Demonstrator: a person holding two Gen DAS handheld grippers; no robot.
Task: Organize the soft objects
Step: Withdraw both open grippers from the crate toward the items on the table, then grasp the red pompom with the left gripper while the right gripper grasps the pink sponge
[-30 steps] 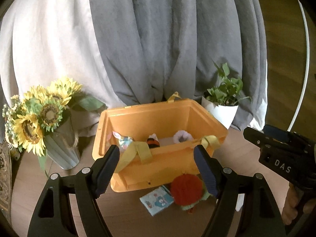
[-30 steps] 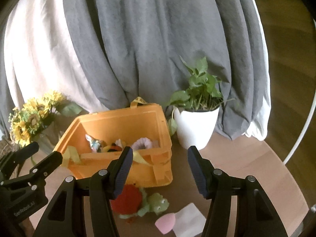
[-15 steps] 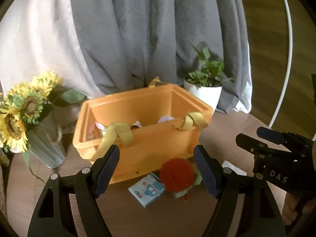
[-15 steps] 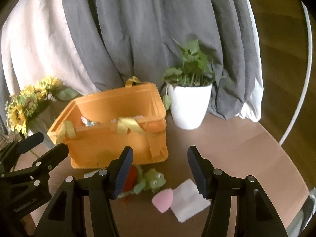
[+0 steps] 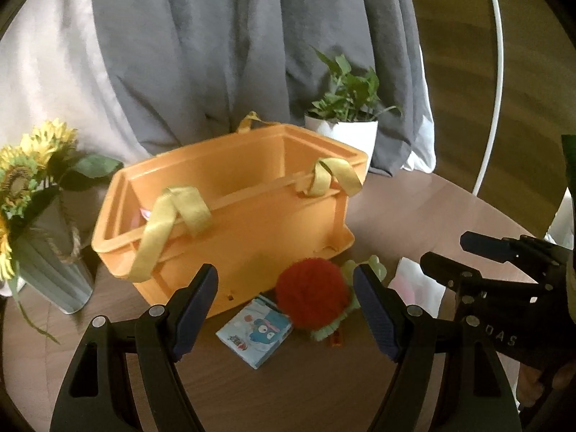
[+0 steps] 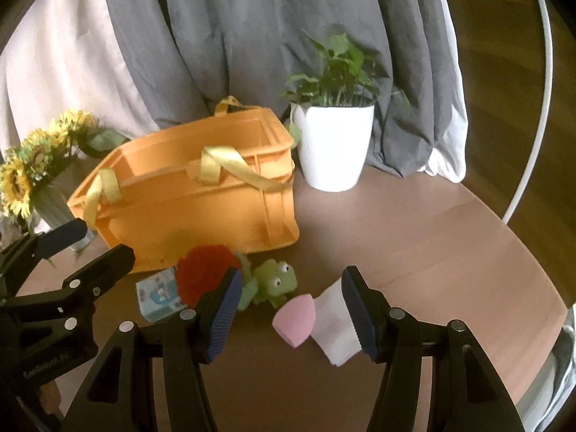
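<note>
An orange basket (image 5: 252, 223) with yellow straps stands on the round brown table; it also shows in the right wrist view (image 6: 201, 208). In front of it lie a red pom-pom (image 5: 311, 293), a green frog plush (image 6: 275, 280), a small blue tissue pack (image 5: 253, 331), a pink sponge (image 6: 293, 318) and a white cloth (image 6: 334, 324). My left gripper (image 5: 284, 309) is open and empty, low over the pom-pom and tissue pack. My right gripper (image 6: 291, 309) is open and empty, with the pink sponge between its fingers' line of sight.
A white pot with a green plant (image 6: 333, 147) stands right of the basket. A grey vase of sunflowers (image 5: 39, 237) stands left of it. Grey and white curtains hang behind. The table's round edge (image 6: 532, 288) curves at the right.
Both grippers have dropped lower and closer to the loose items in front of the basket. The basket's inside has passed out of sight. Both stay open.
</note>
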